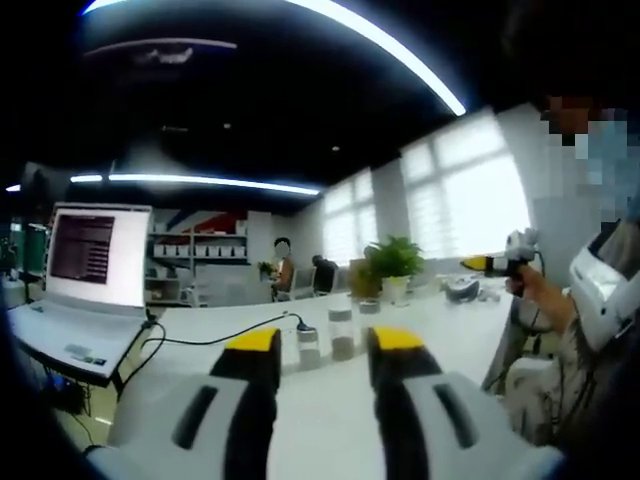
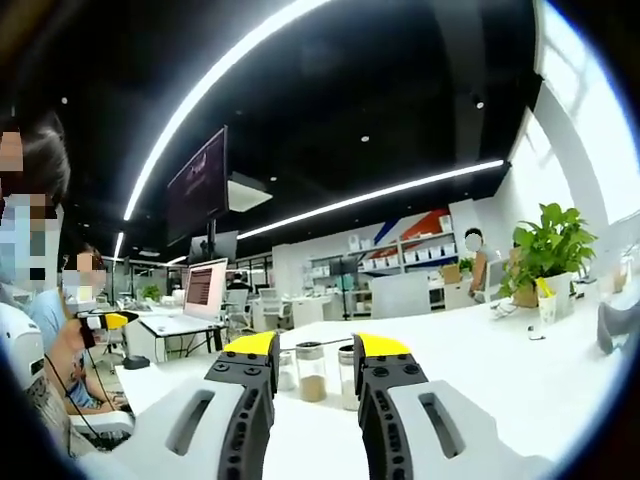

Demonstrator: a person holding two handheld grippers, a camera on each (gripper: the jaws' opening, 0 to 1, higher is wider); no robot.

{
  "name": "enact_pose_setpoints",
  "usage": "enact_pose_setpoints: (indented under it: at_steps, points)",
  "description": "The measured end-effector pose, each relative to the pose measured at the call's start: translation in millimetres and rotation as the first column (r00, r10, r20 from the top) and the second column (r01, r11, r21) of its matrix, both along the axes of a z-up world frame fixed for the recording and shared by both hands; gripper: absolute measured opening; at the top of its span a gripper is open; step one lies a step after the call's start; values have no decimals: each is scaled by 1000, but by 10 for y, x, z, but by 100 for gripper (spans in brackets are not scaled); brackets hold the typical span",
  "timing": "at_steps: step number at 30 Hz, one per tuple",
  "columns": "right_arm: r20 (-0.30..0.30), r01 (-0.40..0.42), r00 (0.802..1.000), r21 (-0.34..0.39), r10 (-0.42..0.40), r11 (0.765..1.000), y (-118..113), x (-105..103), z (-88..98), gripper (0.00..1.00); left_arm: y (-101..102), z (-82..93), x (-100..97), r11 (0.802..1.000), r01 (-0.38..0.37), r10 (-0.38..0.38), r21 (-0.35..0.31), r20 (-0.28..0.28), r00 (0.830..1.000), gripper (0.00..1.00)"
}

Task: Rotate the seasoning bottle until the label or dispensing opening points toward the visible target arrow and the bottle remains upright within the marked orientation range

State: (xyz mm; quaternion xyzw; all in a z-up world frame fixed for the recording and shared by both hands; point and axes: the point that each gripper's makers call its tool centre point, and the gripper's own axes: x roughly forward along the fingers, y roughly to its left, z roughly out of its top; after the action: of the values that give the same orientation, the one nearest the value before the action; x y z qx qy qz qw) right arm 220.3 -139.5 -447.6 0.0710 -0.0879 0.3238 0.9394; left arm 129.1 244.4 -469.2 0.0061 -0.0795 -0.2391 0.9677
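Small clear seasoning bottles with grey caps stand upright in a group on the white table [image 1: 440,330]. One bottle [image 1: 342,335] holds brown seasoning, and a paler one [image 1: 307,346] stands to its left. My left gripper [image 1: 323,350] is open and short of them, its yellow-tipped jaws framing the group. In the right gripper view a brown-filled bottle [image 2: 312,373] and a second bottle [image 2: 347,376] stand between the jaws of my open right gripper [image 2: 315,352], beyond its tips. A hand holds the right gripper [image 1: 490,264] up at the right, off the table.
An open laptop [image 1: 90,262] sits at the table's left with a black cable [image 1: 215,338] running toward the bottles. A potted plant [image 1: 395,262] stands behind them. The laptop [image 2: 204,290] and plant [image 2: 550,248] also show from the right gripper. People sit in the background.
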Motion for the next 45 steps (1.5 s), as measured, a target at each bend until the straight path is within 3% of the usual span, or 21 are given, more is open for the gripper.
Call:
enact_pose_setpoints:
  at_steps: [17, 26, 35, 39, 45]
  points:
    - [19, 20, 1000, 20, -21, 1000, -52, 125, 138, 28, -148, -51, 51, 999, 33, -32, 17, -20, 999, 35]
    - [-5, 9, 1000, 16, -9, 1000, -38, 146, -10, 26, -145, -12, 30, 1000, 22, -22, 8, -3, 1000, 35]
    - [1, -53, 999, -12, 53, 999, 395, 397, 13, 26, -132, 106, -60, 1000, 22, -22, 23, 28, 999, 36]
    - [6, -83, 997, -28, 83, 996, 655, 556, 11, 26, -90, 43, -107, 1000, 8, -8, -1, 21, 1000, 36]
    - [0, -114, 993, -50, 114, 992, 953, 882, -19, 31, -49, -15, -273, 999, -42, 42, 14, 3, 999, 36]
